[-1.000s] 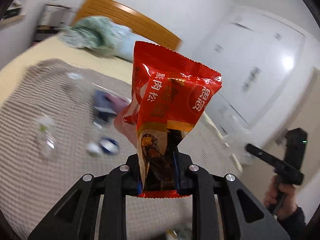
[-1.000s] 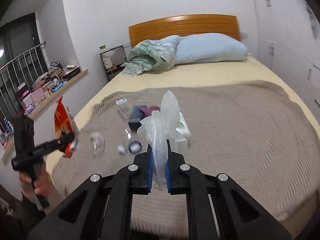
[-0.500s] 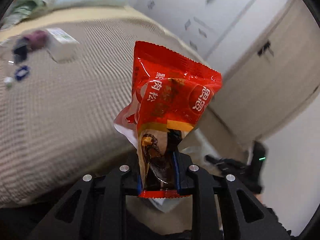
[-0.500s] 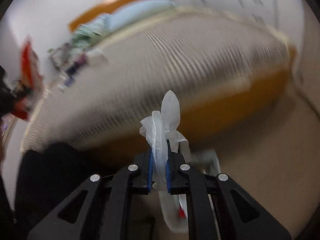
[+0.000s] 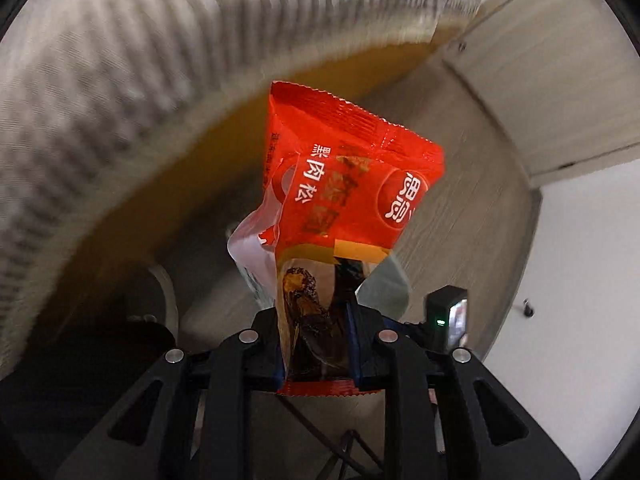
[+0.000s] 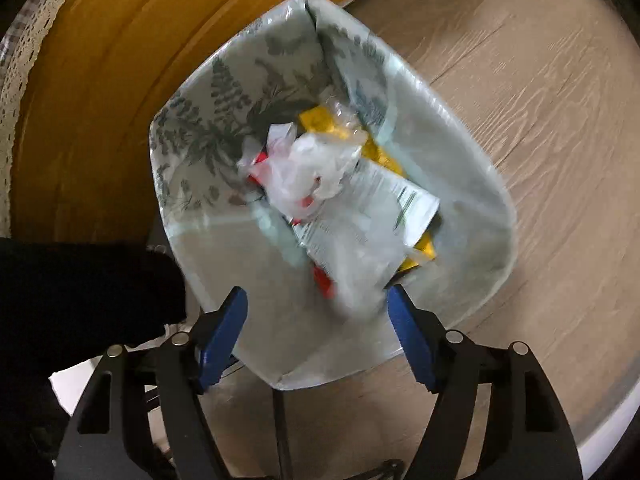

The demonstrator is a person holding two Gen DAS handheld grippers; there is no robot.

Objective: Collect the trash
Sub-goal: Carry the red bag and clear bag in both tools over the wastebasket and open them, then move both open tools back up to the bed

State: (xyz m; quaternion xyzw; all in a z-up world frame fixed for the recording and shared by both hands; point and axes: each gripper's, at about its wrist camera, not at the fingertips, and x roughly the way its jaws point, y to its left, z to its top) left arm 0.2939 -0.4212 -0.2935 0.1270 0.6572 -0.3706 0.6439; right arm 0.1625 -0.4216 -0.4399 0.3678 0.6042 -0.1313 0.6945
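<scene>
The right gripper (image 6: 316, 340) has just been opening; its jaws stand apart and the clear plastic bag (image 6: 352, 276), pinched a second ago, drops into the bin (image 6: 472, 184) on the floor. The left gripper (image 5: 316, 344) stays clamped on the red snack wrapper (image 5: 344, 184), due next.

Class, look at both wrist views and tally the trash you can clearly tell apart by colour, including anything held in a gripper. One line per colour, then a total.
Red: 1, the snack packet clamped in the left gripper
Clear: 1, the plastic bag in the trash bag
White: 1, the printed wrapper
Yellow: 1, the yellow wrapper
Total: 4; smaller red scraps are too blurred to count.
</scene>
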